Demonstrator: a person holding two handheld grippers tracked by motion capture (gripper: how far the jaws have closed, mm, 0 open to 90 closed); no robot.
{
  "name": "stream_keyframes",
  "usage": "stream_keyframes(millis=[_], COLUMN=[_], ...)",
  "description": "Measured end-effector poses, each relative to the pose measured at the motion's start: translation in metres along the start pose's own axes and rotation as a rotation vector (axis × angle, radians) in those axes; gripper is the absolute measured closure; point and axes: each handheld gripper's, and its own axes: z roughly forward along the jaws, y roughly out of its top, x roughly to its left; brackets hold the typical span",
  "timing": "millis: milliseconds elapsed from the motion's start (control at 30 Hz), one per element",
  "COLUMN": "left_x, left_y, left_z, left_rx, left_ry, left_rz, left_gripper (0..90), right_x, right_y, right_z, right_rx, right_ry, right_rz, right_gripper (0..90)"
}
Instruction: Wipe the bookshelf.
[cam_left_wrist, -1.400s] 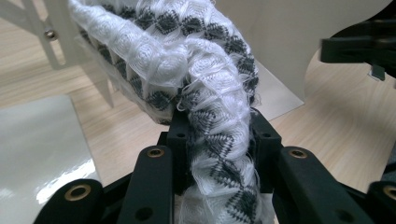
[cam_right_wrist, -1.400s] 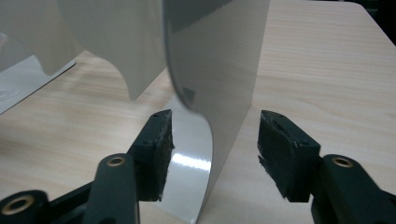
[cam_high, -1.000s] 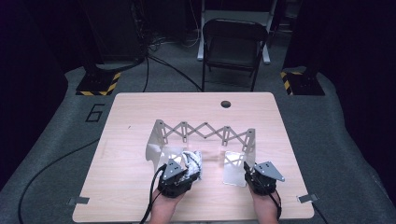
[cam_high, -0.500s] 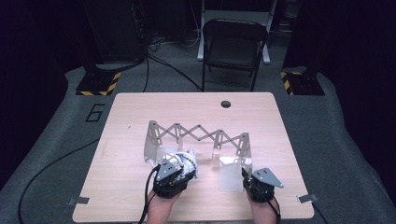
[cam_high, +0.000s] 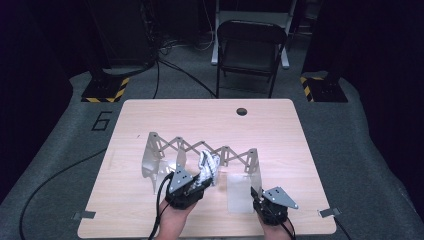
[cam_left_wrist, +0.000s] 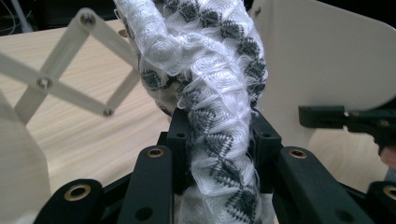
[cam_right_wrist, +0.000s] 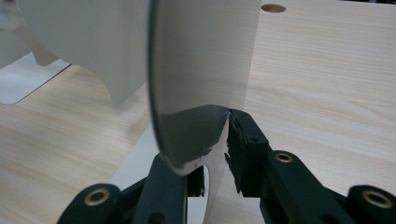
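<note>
The expanding scissor-lattice rack (cam_high: 200, 150) stands mid-table (cam_high: 150, 115); it looks light, stiff and prone to sliding, so it is best held low on an end panel (cam_right_wrist: 205, 56), where the right gripper (cam_right_wrist: 212, 144) is clamped. The patterned cloth (cam_left_wrist: 210, 70), soft and limp, hangs beside the lattice, pinched mid-length by the left gripper (cam_left_wrist: 219, 144)
</note>
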Motion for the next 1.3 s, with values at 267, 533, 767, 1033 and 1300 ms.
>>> stream_keyframes(millis=[267,533,767,1033,1300], left_x=[0.005,0.011,0.006,0.003,-0.001], left_y=[0.017,-0.013,-0.040,-0.022,0.007], left_z=[0.020,0.050,0.065,0.048,0.033], left_rx=[-0.003,0.089,0.213,0.161,0.058], left_ry=[0.013,0.018,-0.007,-0.036,-0.042], left_rz=[-0.011,-0.007,-0.002,-0.018,0.016], left_gripper=[68.0,68.3,68.4,68.6,68.6], right_x=[0.004,0.005,0.004,0.004,0.004], right_y=[-0.002,-0.004,-0.005,-0.005,-0.005], right_z=[0.002,0.004,0.003,0.003,0.003], right_rx=[-0.026,-0.023,-0.019,-0.020,-0.022], right_ry=[0.041,0.048,0.048,0.052,0.056], right_rz=[-0.021,-0.039,-0.038,-0.026,-0.020], right_gripper=[67.0,69.1,69.5,69.5,69.6])
